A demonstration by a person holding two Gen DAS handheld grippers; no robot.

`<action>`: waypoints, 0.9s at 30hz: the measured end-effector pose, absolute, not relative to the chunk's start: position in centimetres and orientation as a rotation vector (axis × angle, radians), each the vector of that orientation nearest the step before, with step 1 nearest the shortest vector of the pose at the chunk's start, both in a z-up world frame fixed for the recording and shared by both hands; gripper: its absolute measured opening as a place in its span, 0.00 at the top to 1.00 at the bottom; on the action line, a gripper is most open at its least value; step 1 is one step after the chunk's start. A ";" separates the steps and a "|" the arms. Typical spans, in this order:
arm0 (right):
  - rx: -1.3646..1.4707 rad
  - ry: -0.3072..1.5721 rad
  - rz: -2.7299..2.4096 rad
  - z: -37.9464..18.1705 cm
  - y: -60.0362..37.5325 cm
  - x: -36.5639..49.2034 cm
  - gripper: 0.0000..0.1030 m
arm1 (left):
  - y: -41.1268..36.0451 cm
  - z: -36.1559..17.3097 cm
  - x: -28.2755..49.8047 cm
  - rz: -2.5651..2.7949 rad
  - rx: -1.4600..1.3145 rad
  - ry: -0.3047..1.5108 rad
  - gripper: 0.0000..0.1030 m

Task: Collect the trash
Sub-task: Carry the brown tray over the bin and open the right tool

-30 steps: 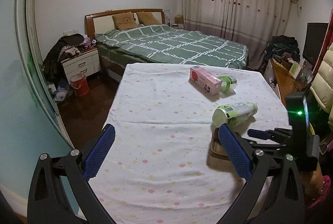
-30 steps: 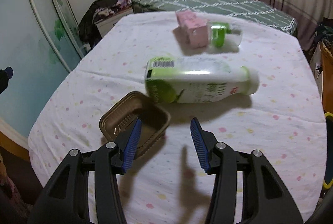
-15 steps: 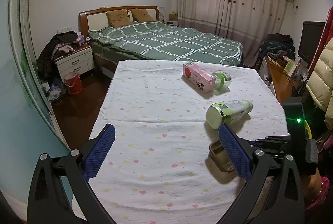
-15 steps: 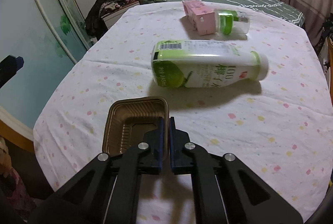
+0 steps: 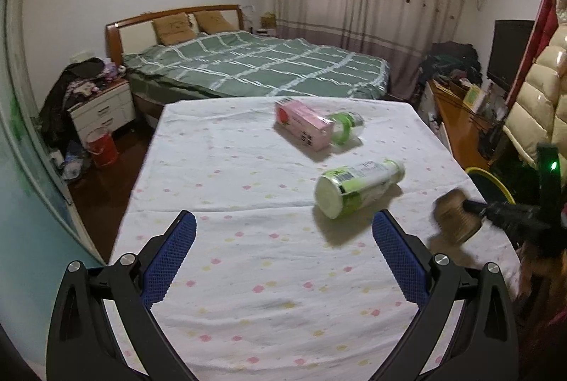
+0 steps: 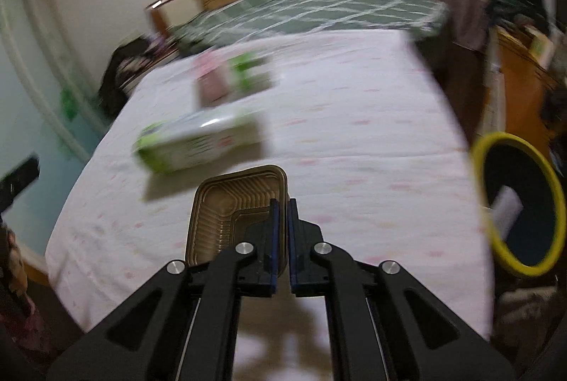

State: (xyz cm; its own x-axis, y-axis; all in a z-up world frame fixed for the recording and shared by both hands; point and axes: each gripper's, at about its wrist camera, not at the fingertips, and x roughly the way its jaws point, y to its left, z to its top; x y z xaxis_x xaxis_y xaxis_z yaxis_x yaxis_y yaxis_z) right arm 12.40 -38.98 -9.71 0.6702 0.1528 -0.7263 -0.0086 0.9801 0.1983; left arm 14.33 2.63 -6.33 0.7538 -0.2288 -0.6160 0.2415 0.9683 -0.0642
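My right gripper is shut on the rim of a brown plastic tray and holds it lifted above the table; the tray also shows blurred in the left wrist view. A green-and-white bottle lies on its side on the table, also in the right wrist view. A pink carton and a small clear green-labelled bottle lie further back. My left gripper is open and empty over the table's near side.
A black bin with a yellow rim stands off the table's right edge, with white paper inside. A green bed lies beyond the table. A nightstand and red bucket are at left.
My right gripper closed on the brown tray's rim, lifted it off the table and swung it right toward the bin. The left gripper rose and pulled back slightly.
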 end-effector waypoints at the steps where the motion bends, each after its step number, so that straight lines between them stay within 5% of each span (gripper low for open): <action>1: 0.201 0.824 0.063 -9.5 -40.4 12.2 0.96 | 2.3 -6.5 14.5 -0.267 0.020 0.674 0.05; 18: 0.387 0.798 -0.471 -12.7 -62.0 11.5 0.94 | -4.0 -8.6 18.5 -0.393 0.092 0.724 0.05; 22: 0.395 0.791 -0.511 -13.5 -63.0 11.2 0.72 | -5.2 -9.5 19.6 -0.433 0.101 0.746 0.05; 27: 0.400 0.778 -0.507 -13.6 -63.0 10.9 0.71 | -6.1 -11.3 21.1 -0.477 0.108 0.796 0.05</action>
State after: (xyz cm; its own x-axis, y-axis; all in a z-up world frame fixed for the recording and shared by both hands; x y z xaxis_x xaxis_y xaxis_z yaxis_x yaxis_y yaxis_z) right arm 10.89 -63.04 -13.65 0.6046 -0.2823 -0.7448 0.5674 0.8089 0.1540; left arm 21.14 -6.10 -11.28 0.6000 -0.3709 -0.7089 0.4507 0.8887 -0.0835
